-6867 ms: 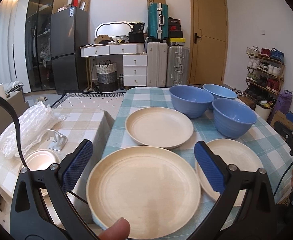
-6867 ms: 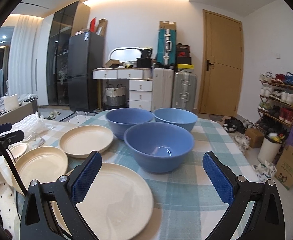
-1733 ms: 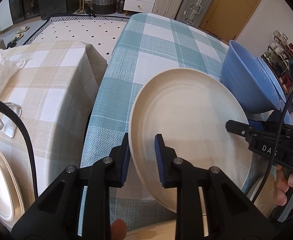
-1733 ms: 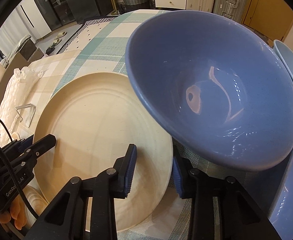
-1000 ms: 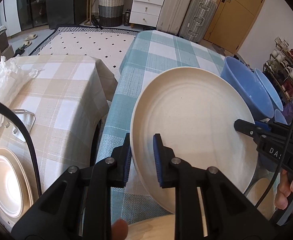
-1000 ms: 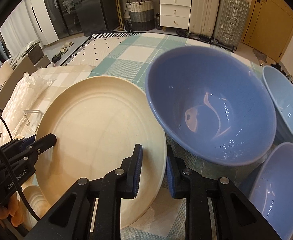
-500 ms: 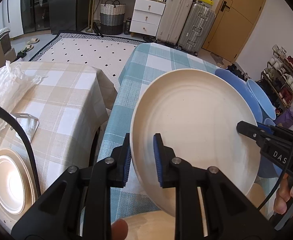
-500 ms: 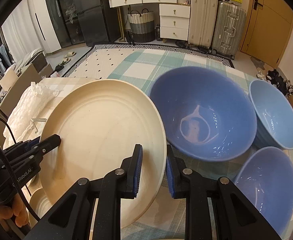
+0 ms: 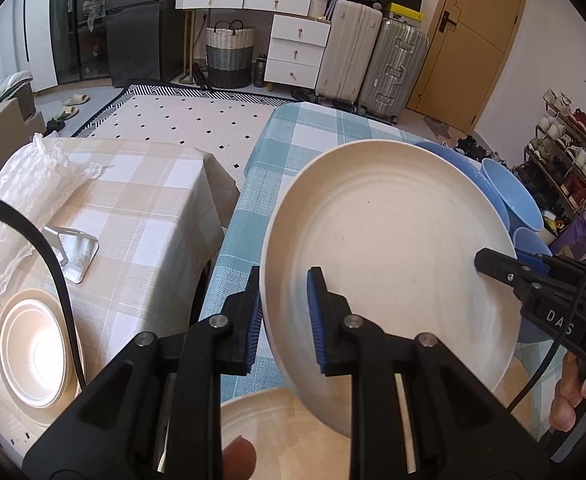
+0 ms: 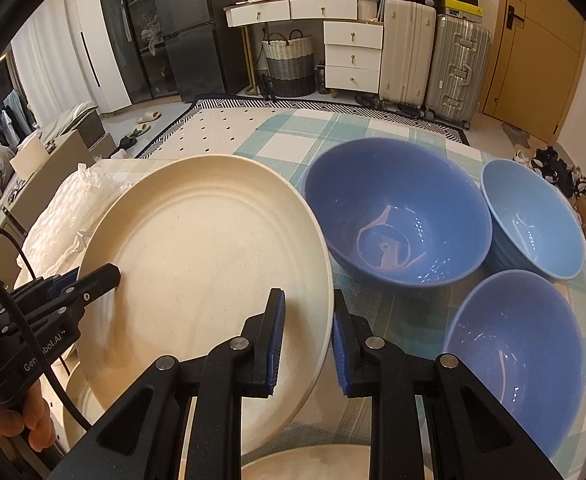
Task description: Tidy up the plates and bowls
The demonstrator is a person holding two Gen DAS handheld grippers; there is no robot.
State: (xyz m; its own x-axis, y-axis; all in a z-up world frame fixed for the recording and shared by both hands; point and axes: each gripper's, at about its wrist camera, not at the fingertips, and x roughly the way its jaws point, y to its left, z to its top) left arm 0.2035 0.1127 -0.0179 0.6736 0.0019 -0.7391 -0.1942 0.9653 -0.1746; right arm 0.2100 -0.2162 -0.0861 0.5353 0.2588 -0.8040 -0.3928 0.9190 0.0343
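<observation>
A cream plate is held in the air above the checked table. My left gripper is shut on its left rim. My right gripper is shut on its right rim; the plate shows there too. Three blue bowls stand on the table: a large one, a lighter one and a near one. Another cream plate lies below the held one, and a further one shows at the bottom of the right wrist view.
A lower side table with a beige checked cloth stands to the left. It carries a small cream dish, a metal stand and bubble wrap. Suitcases and drawers stand at the back wall.
Both grippers closed on the far plate's opposite rims and have lifted it together. Over the last second it has risen higher and come nearer, away from the blue bowls.
</observation>
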